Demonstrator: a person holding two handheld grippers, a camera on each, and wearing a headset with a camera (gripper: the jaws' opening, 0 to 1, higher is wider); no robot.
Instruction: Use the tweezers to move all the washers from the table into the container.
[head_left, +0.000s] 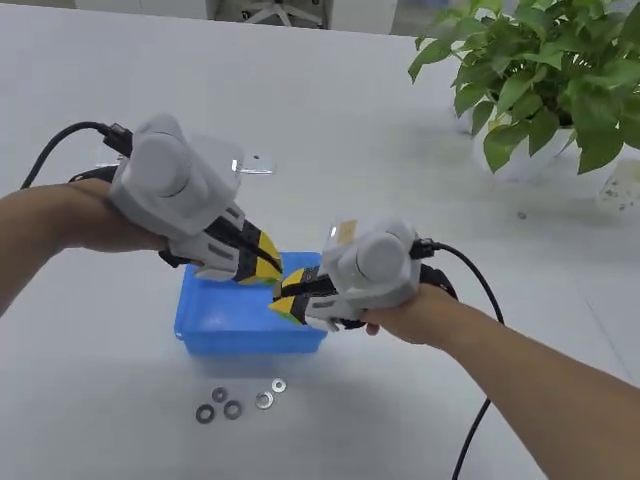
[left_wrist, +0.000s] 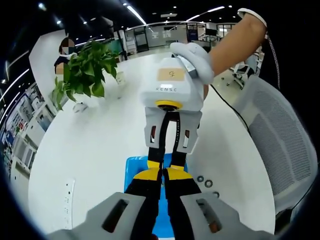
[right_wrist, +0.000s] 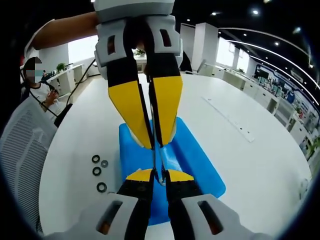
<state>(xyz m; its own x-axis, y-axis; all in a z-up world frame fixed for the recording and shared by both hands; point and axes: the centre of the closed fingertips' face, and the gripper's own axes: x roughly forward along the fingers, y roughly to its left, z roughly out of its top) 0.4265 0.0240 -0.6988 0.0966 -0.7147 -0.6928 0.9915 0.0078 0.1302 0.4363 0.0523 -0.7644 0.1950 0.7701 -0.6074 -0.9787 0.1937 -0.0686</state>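
Over the blue container (head_left: 228, 318) both grippers meet tip to tip. My left gripper (head_left: 262, 264) comes in from the left and my right gripper (head_left: 286, 300) from the right. Thin dark tweezers (right_wrist: 152, 131) run between the left gripper's yellow jaws and down into my right gripper (right_wrist: 160, 176), so both look shut on them. In the left gripper view my own jaws (left_wrist: 162, 175) sit closed against the right gripper (left_wrist: 166, 162). Several washers (head_left: 233, 405) lie on the white table just in front of the container; they also show beside it (right_wrist: 97, 172) (left_wrist: 205, 181).
A potted green plant (head_left: 540, 70) stands at the far right of the table. A small clear plastic piece (head_left: 252, 165) lies behind the left gripper. Black cables trail from both grippers. A mesh chair (left_wrist: 280, 135) stands beside the table, and a person (right_wrist: 37, 85) sits nearby.
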